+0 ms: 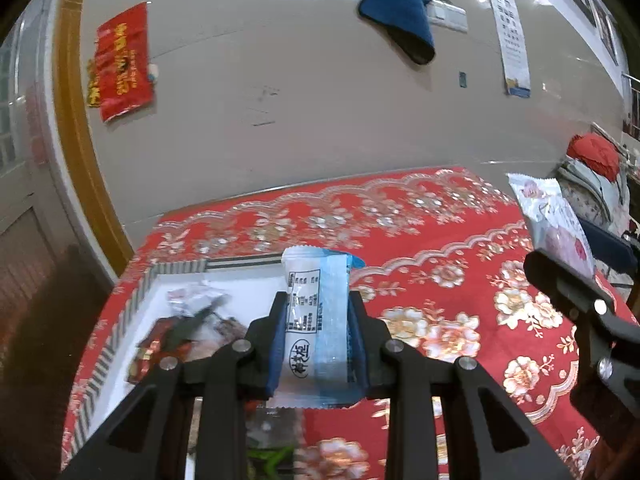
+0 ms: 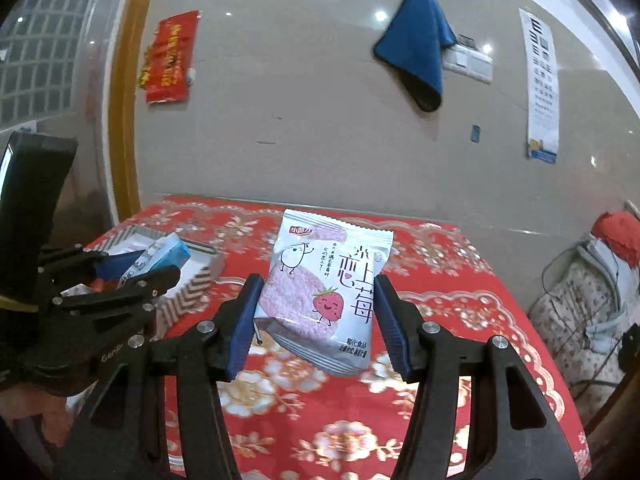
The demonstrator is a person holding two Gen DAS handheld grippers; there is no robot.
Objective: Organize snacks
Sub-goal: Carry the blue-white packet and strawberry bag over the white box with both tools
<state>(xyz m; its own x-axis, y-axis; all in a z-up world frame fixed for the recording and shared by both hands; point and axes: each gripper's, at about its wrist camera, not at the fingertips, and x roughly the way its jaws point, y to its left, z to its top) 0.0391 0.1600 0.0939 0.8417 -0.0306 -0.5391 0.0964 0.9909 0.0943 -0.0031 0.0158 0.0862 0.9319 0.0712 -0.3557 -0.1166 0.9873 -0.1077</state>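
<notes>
My left gripper (image 1: 318, 312) is shut on a white and blue snack packet (image 1: 316, 320), held upright above the right edge of a white tray (image 1: 132, 308) with a grey zigzag rim. The tray holds several dark and red snack packets (image 1: 180, 336). My right gripper (image 2: 316, 308) is shut on a white and pink strawberry rice-cracker packet (image 2: 324, 292), held above the red table. In the right wrist view the left gripper (image 2: 136, 276), its blue packet (image 2: 160, 258) and the tray (image 2: 192, 284) are at the left. In the left wrist view the right gripper (image 1: 560, 276) and its packet (image 1: 556, 220) are at the right.
The table is covered by a red floral cloth (image 1: 460, 280) and stands against a beige wall. A blue towel (image 2: 420, 40), a red banner (image 2: 168, 56) and an eye chart (image 2: 542, 84) hang on the wall. A chair with a floral cover (image 2: 580, 312) stands to the right.
</notes>
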